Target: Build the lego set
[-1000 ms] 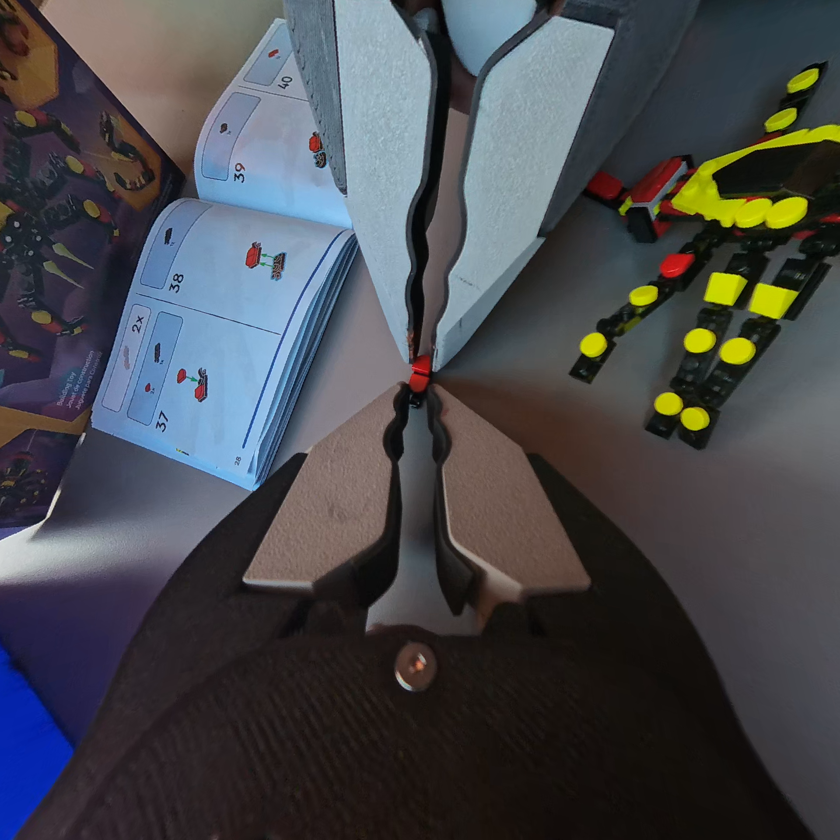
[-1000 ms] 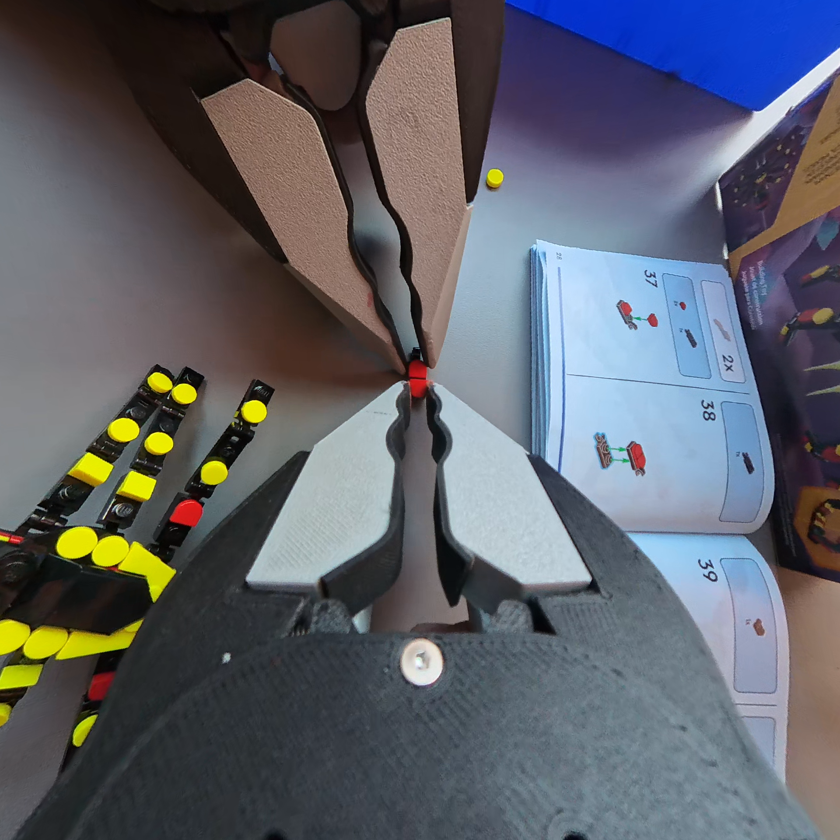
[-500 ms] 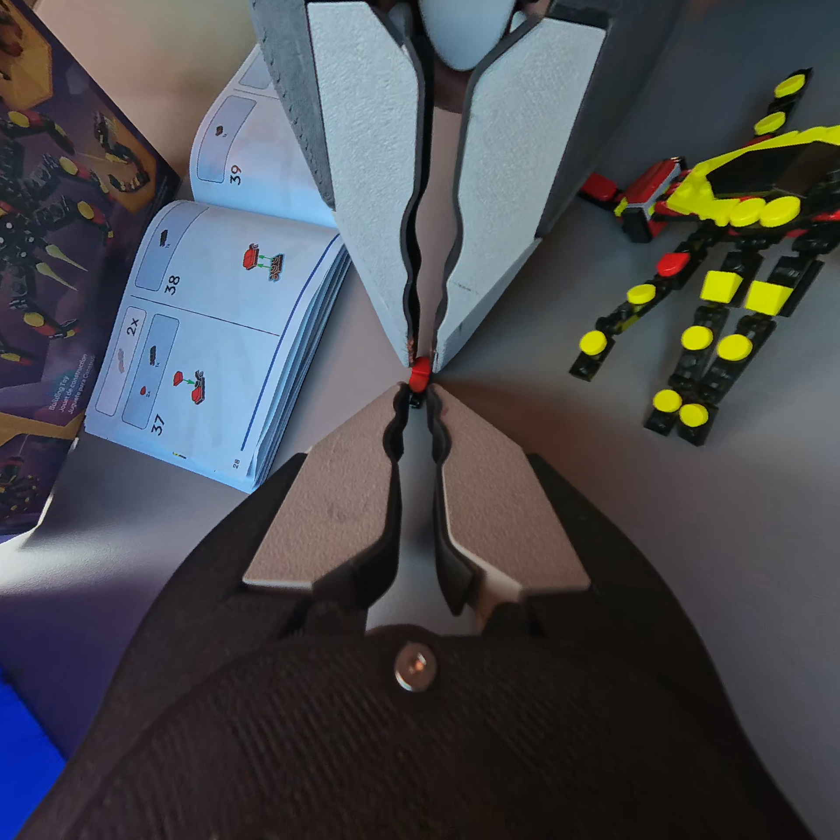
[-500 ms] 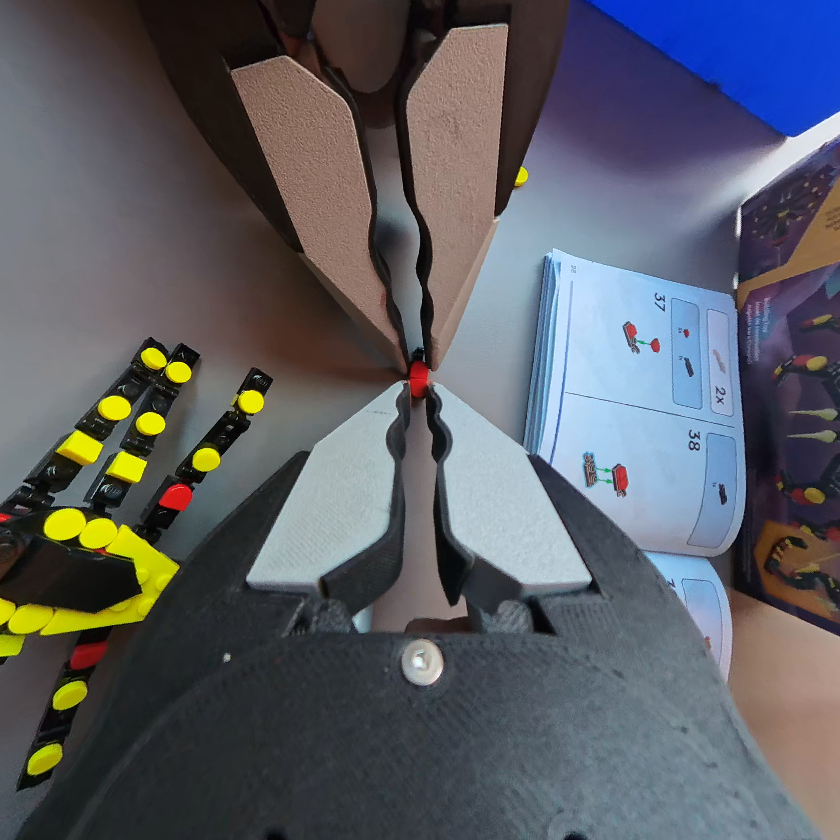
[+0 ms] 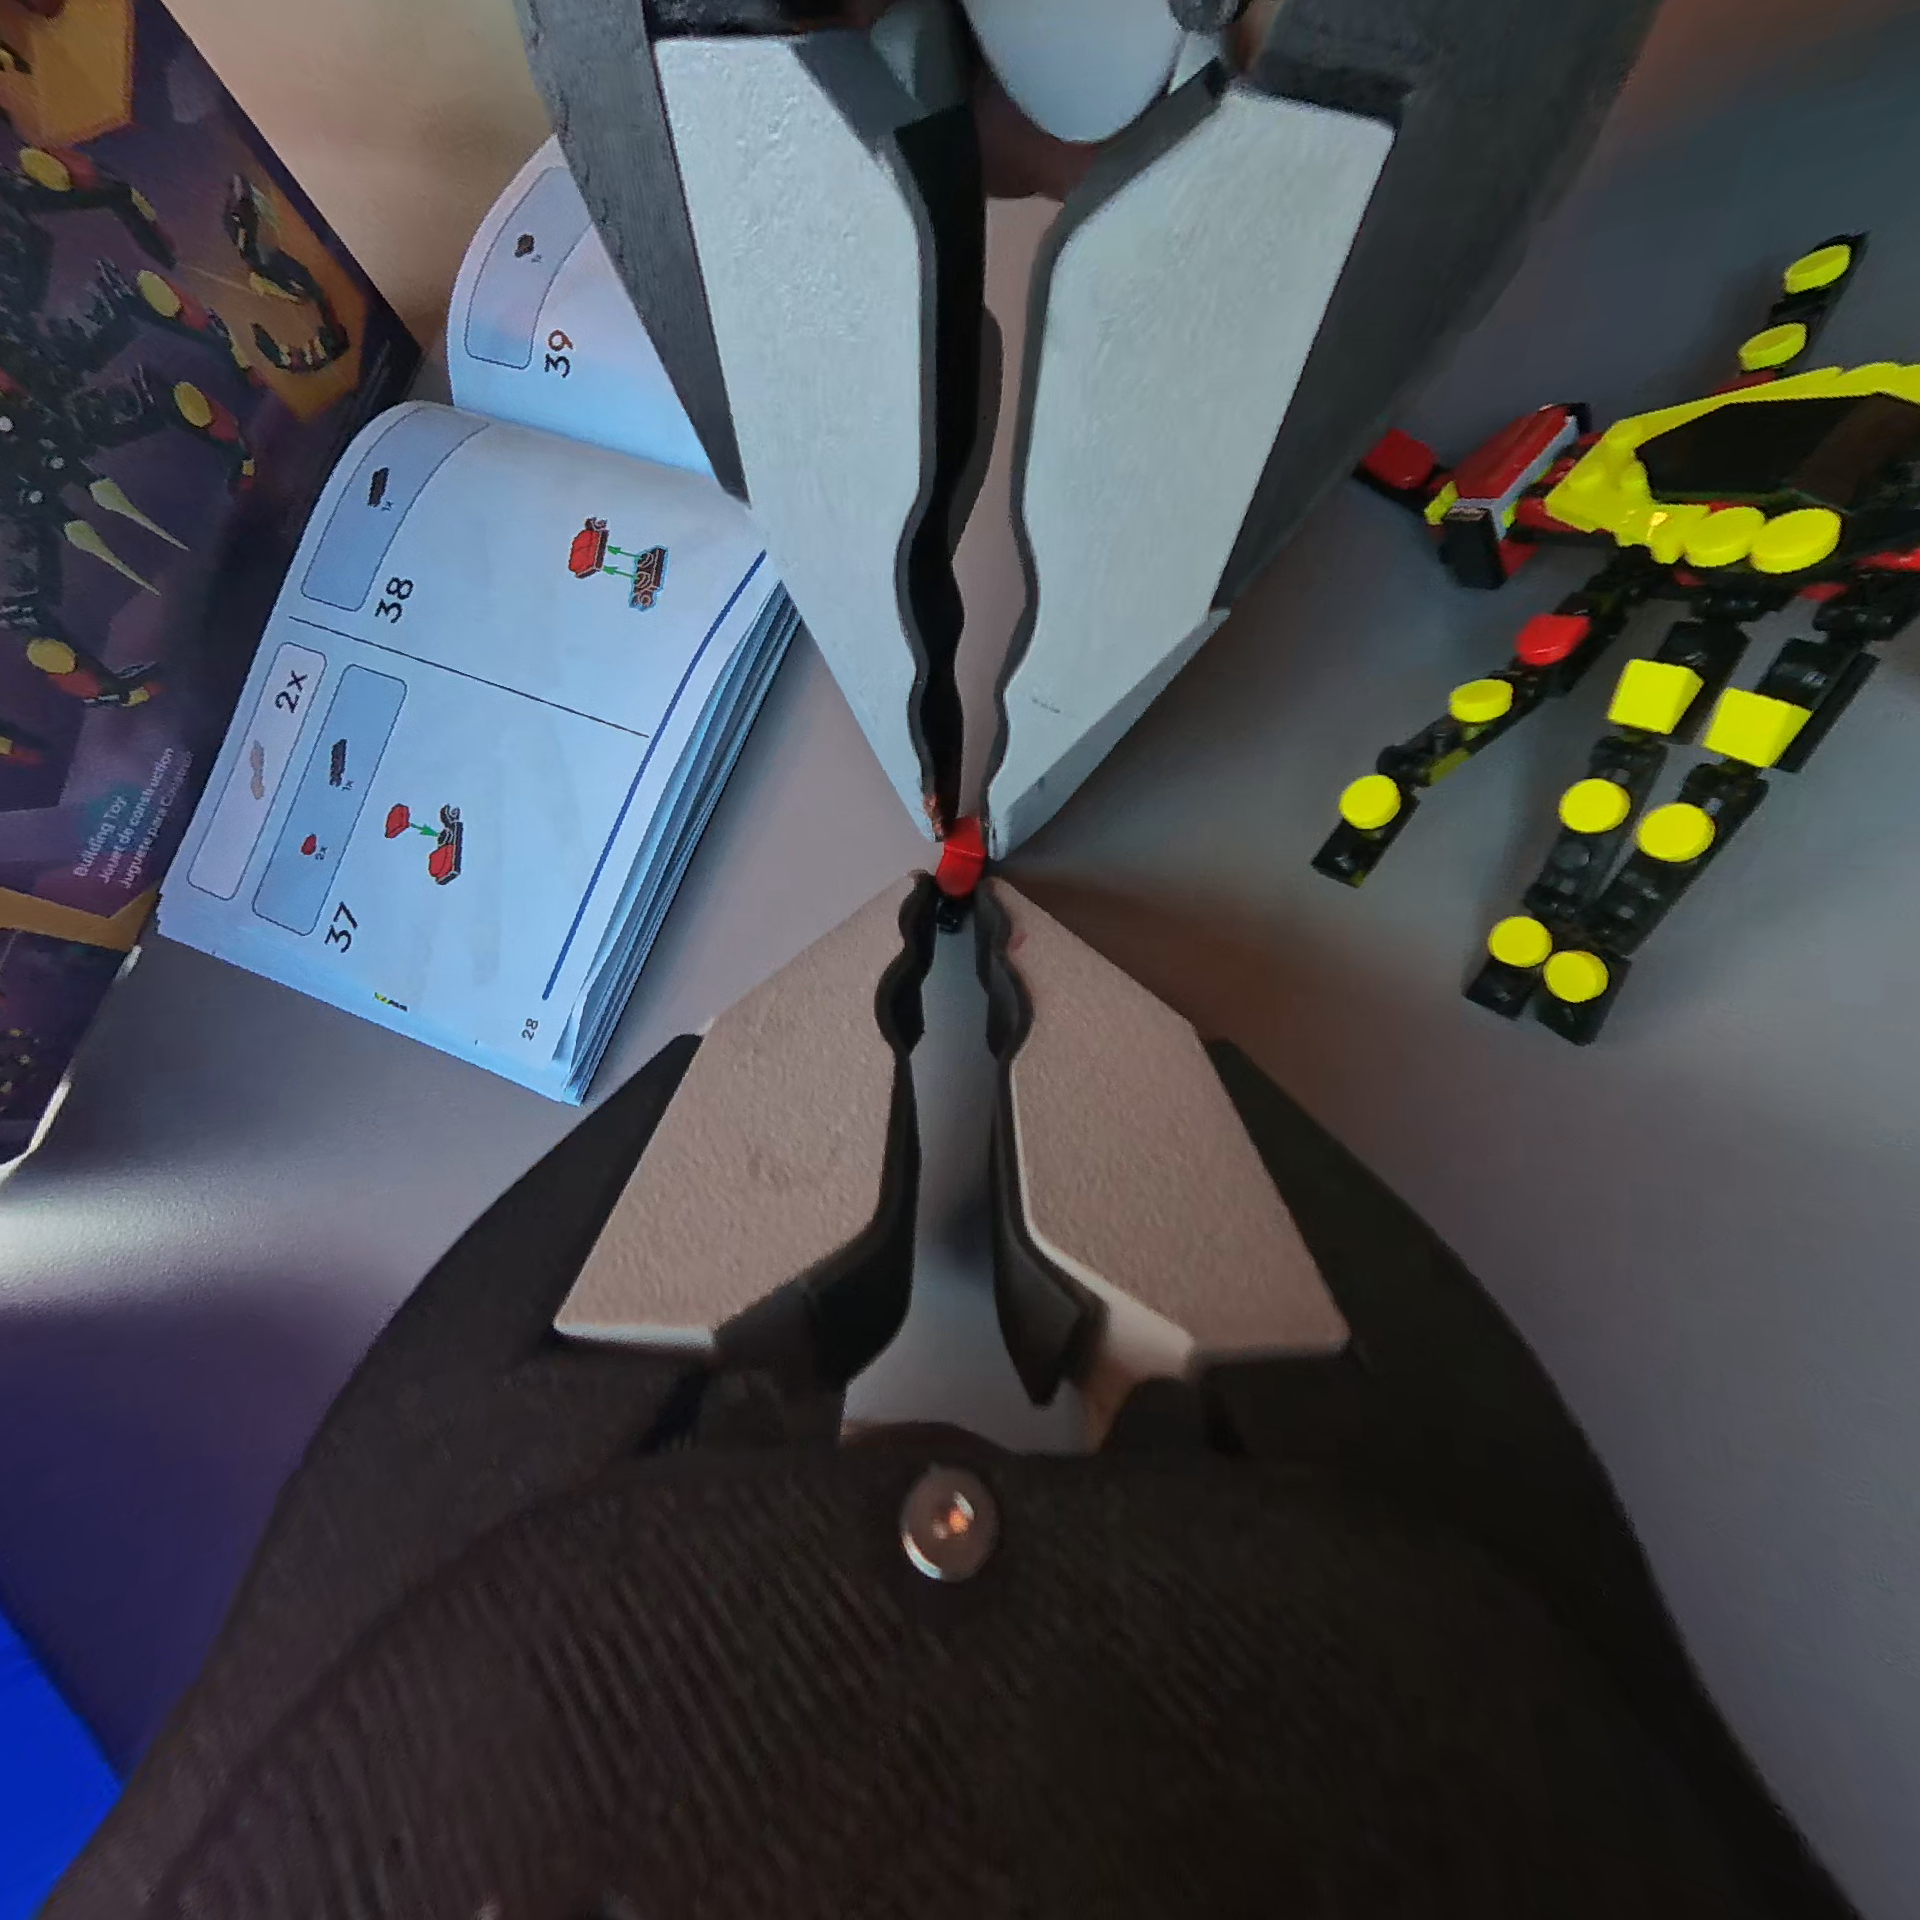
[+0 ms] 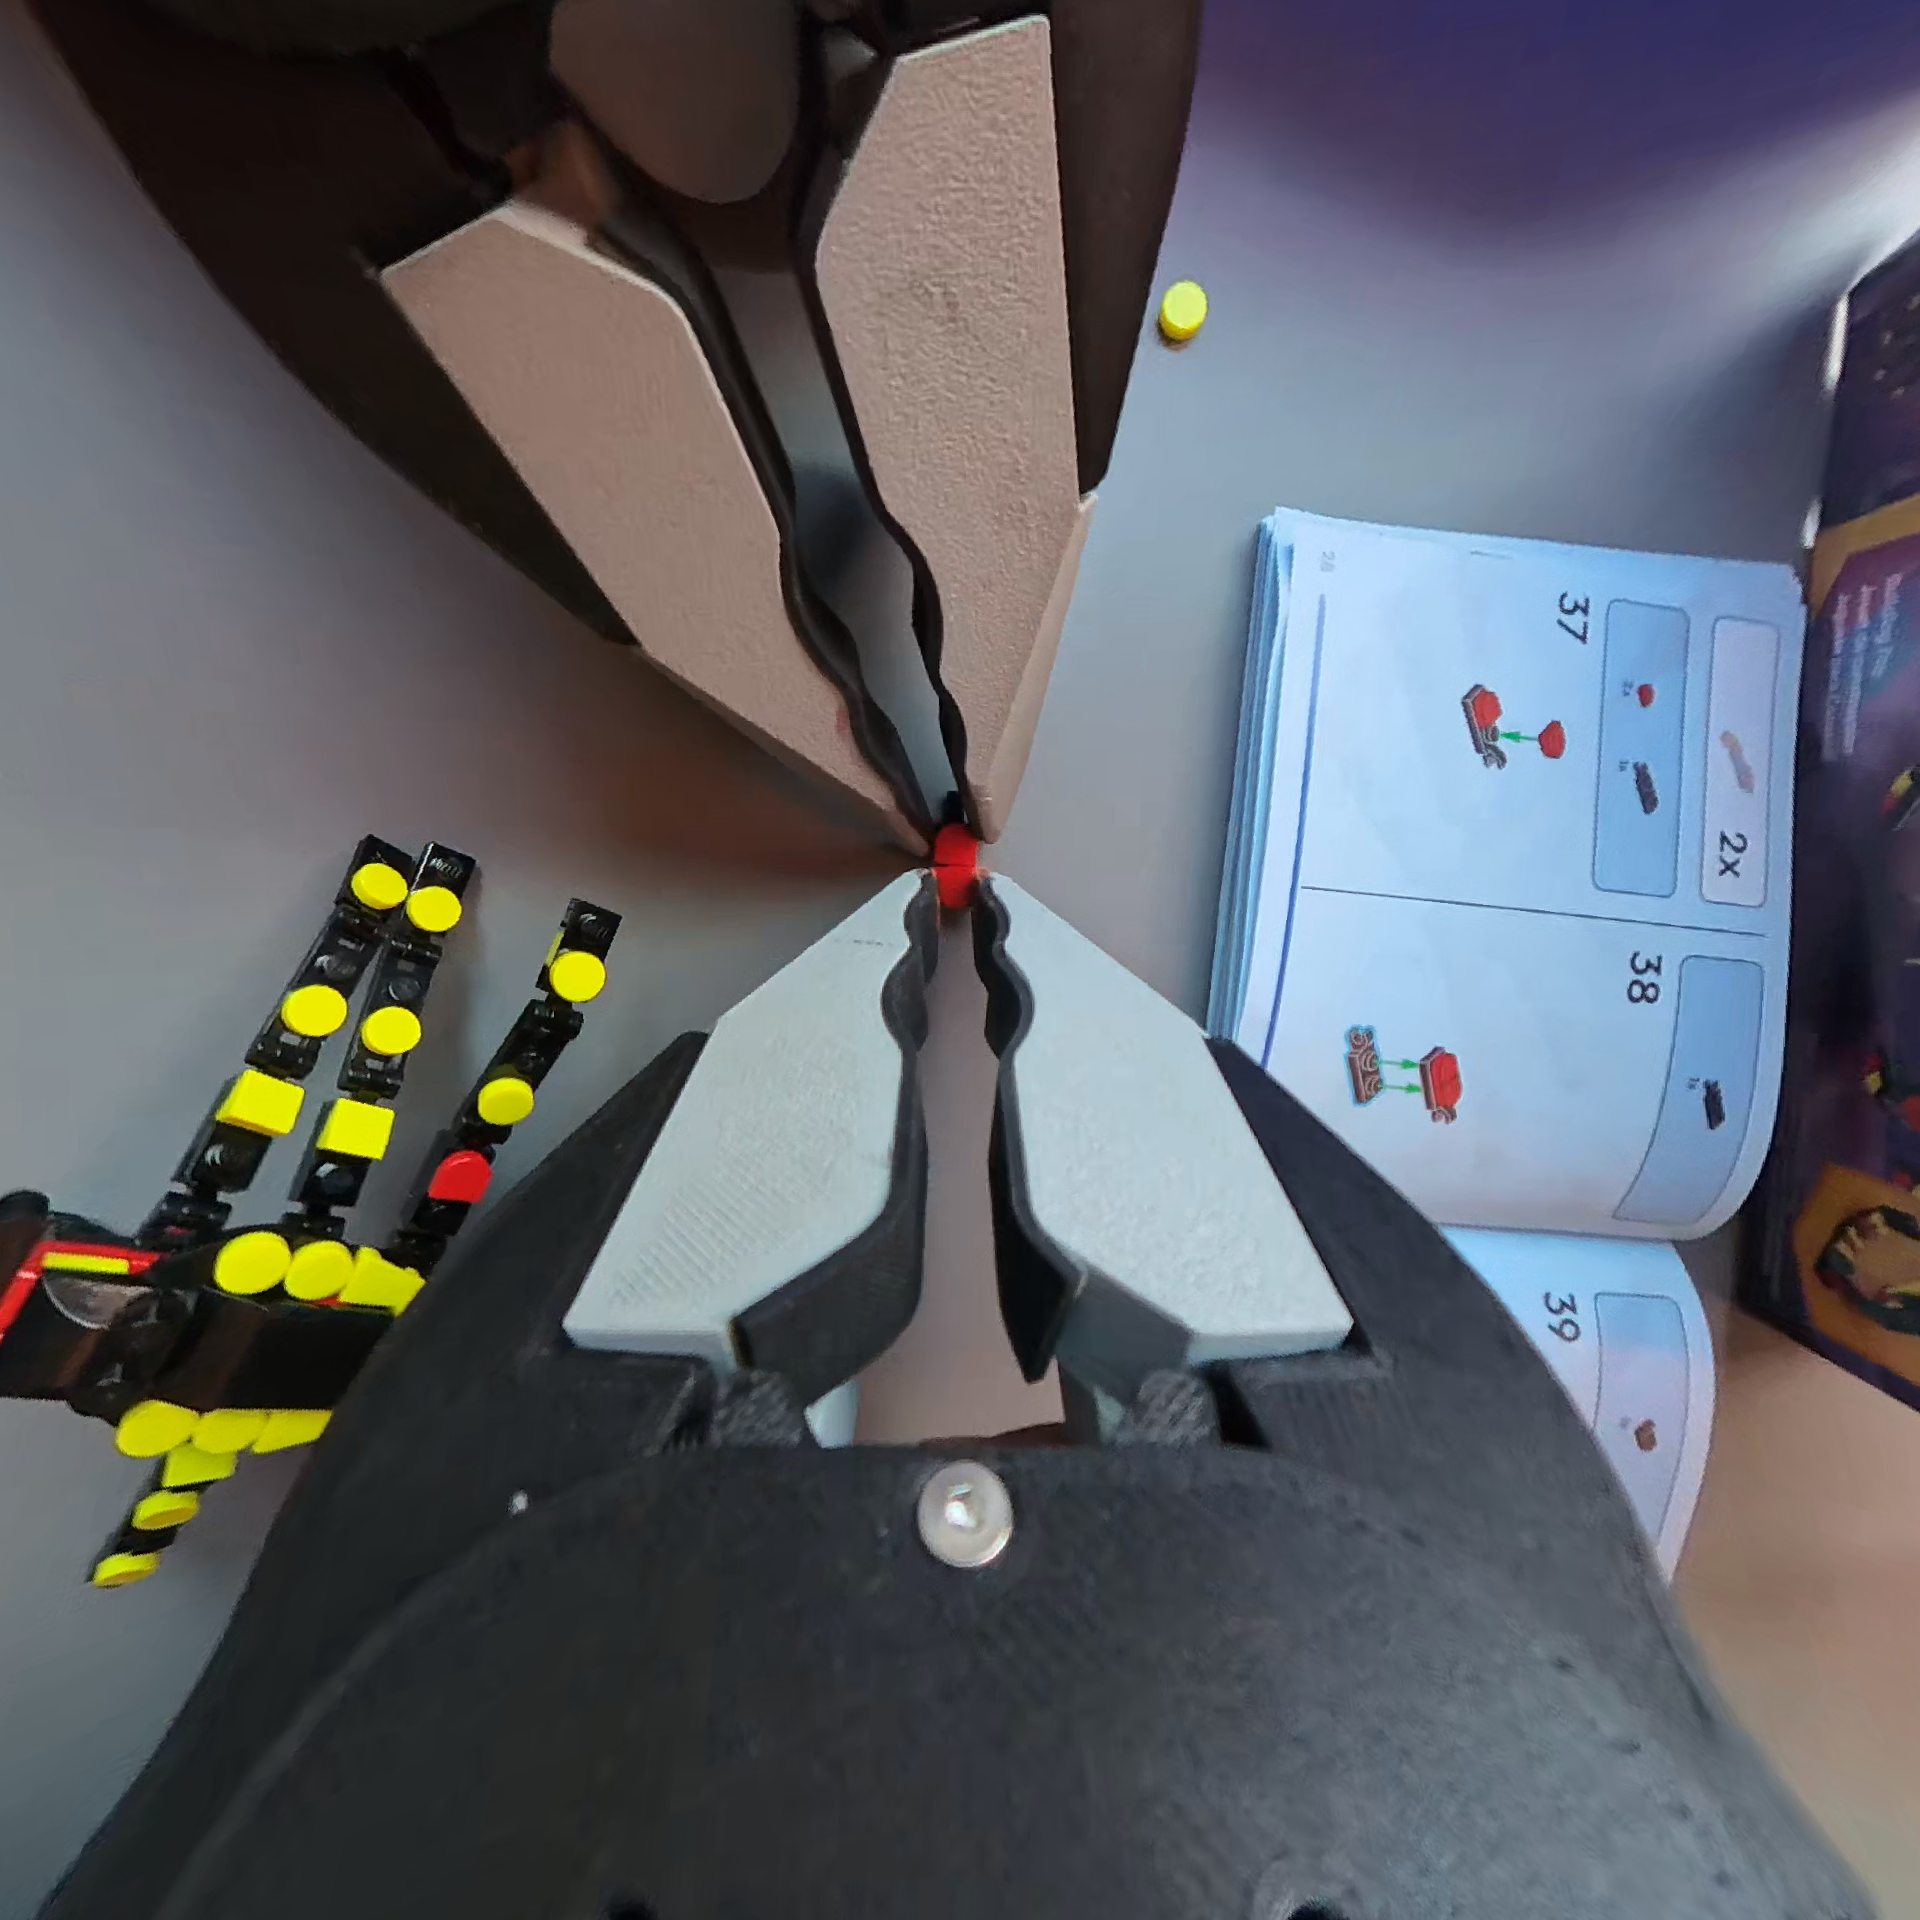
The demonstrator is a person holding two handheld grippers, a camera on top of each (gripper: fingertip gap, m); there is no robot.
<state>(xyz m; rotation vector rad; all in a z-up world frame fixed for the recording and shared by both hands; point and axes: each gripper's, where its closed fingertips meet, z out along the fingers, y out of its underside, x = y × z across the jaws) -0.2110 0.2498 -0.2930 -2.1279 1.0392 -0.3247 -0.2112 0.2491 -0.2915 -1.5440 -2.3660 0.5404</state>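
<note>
My left gripper, with tan fingers, is shut on a small black piece. My right gripper, with grey fingers, is shut on a small red piece. The two grippers meet tip to tip above the grey table, and the red piece is pressed against the black piece. In the left wrist view the right gripper comes in from the top. In the right wrist view the left gripper comes in from the top. The black, yellow and red lego model lies flat on the table, also in the right wrist view.
An open instruction booklet lies beside the grippers, also in the right wrist view. The purple set box lies beyond it. A loose yellow round stud lies on the table. A blue object is at the lower left. My left and right fingertips are right by each other.
Both grippers stay tip to tip on the pieces. The pair has turned a little over the table, and the yellow stud has come out from behind the left gripper.
</note>
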